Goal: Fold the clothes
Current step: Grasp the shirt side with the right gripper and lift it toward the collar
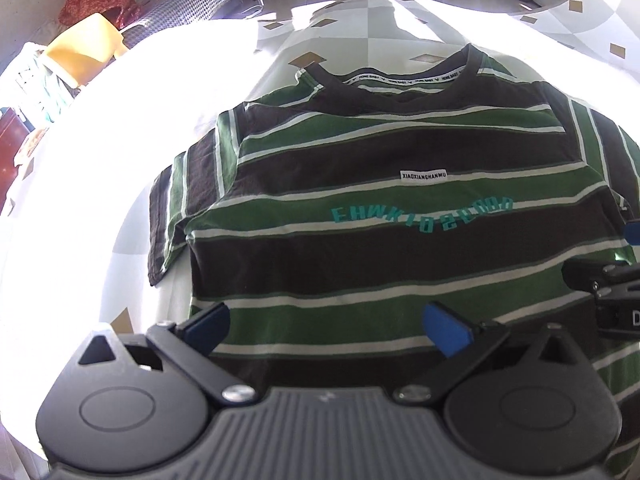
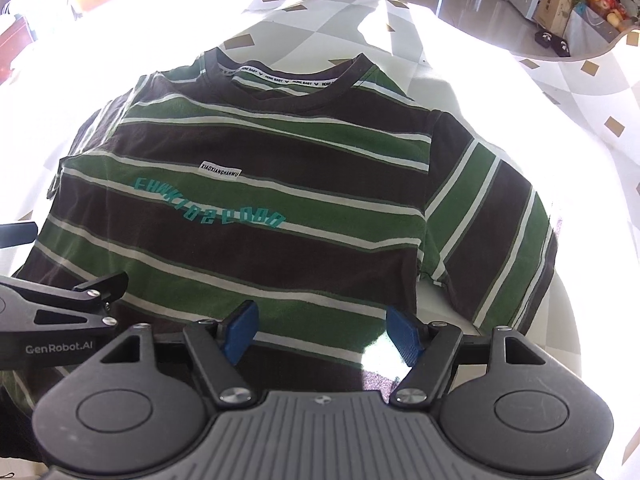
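A green, dark brown and white striped t-shirt (image 1: 380, 200) lies flat, front up, on the table, collar at the far side. It also shows in the right wrist view (image 2: 260, 184). My left gripper (image 1: 332, 324) is open over the shirt's lower left hem, holding nothing. My right gripper (image 2: 320, 328) is open over the lower right hem, near the right sleeve (image 2: 492, 232), holding nothing. Each gripper shows at the edge of the other's view: the right one (image 1: 608, 284) and the left one (image 2: 64, 304).
The table wears a white and grey diamond-patterned cloth (image 1: 360, 20), very bright in sunlight. A sofa with a red cushion (image 1: 96, 0) and a yellow pillow (image 1: 80, 46) stands far left. Slippers (image 2: 554, 42) and a box (image 2: 554, 8) sit on the floor far right.
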